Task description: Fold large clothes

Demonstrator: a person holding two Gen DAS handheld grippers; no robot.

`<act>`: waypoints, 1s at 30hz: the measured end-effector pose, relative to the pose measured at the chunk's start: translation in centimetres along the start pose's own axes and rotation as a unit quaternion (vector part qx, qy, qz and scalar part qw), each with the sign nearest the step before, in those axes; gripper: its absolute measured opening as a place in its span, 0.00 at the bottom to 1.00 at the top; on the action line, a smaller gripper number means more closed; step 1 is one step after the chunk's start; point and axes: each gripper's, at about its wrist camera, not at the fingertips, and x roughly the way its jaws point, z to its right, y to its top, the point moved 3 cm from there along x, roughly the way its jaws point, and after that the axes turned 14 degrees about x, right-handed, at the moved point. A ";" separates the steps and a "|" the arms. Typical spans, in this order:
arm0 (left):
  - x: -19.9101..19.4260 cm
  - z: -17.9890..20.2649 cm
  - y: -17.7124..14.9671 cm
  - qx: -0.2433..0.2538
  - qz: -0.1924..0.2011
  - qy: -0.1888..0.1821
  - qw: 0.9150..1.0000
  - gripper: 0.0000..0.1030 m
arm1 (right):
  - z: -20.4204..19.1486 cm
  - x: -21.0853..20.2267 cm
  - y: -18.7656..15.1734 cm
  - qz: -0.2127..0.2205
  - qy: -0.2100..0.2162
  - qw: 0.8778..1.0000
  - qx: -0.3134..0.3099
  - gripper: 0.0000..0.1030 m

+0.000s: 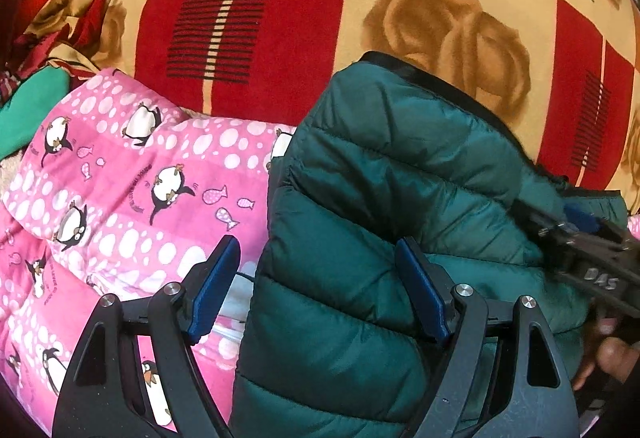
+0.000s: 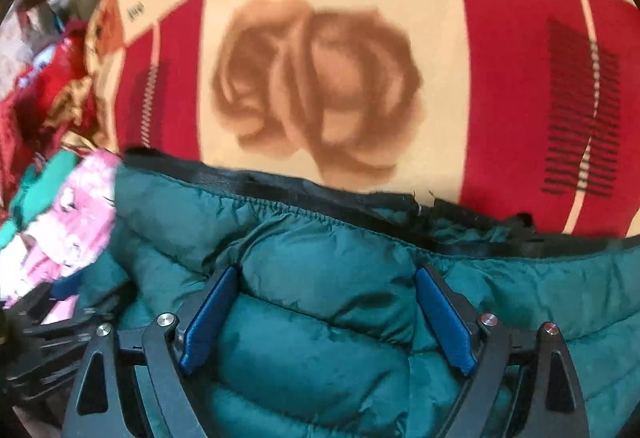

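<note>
The blanket (image 1: 304,37) (red, orange and cream checks with brown rose prints) covers the whole work surface and carries everything else. On it lies the green jacket (image 1: 380,205), a quilted puffer with black trim along its far edge; in the left wrist view its long axis runs from the near edge of the picture up and away toward the far right, and its left border overlaps the pink quilt (image 1: 132,197). The pink quilt (penguin and fish print) lies flat, to the left of the jacket and touching it. A heap of crumpled cloth (image 1: 52,9) sits at the far left. The left wrist view alone shows the quilt print, the word "love" on the blanket and a hand (image 1: 608,358) at the right edge; the right wrist view, which is blurred, alone shows the jacket's trimmed edge running full width, left to right. The left gripper (image 1: 320,290) is spread wide, one finger over the quilt and one over the jacket, pinching nothing. The right gripper (image 2: 324,314) is likewise spread wide, both fingers over the jacket's padding with nothing clamped between them.
</note>
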 end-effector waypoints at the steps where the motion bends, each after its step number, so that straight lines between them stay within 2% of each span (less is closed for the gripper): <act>1: 0.1 0.1 0.0 0.001 -0.001 0.000 1.000 0.78 | 0.3 0.7 -0.1 -0.004 -0.003 1.000 0.005 0.87; 4: 0.1 0.3 0.0 0.005 0.000 0.003 1.000 0.78 | 1.3 0.9 -0.3 -0.007 0.007 1.000 0.018 0.87; 9: 0.0 0.2 0.0 0.003 0.000 0.001 1.000 0.78 | 3.0 -2.9 -0.1 0.019 0.034 0.999 0.035 0.87; 13: 0.0 0.1 0.0 0.003 0.001 0.002 1.000 0.79 | 6.8 -6.9 0.1 0.054 0.007 0.997 0.046 0.87; 17: 0.0 0.1 -0.1 0.004 0.002 0.004 1.000 0.79 | 11.9 -9.0 0.3 0.069 -0.050 0.994 0.069 0.87; 22: 0.2 0.3 -0.1 0.010 0.003 0.006 1.000 0.79 | 17.4 -8.9 -0.4 0.060 -0.100 0.987 0.109 0.87; 25: 0.3 0.4 -0.1 0.012 0.005 0.007 1.000 0.79 | 18.8 -7.2 -1.1 0.044 -0.097 0.986 0.127 0.87; 30: 0.5 0.4 0.0 0.012 0.005 0.006 1.000 0.80 | 20.0 -6.1 -1.8 0.047 -0.085 0.984 0.148 0.89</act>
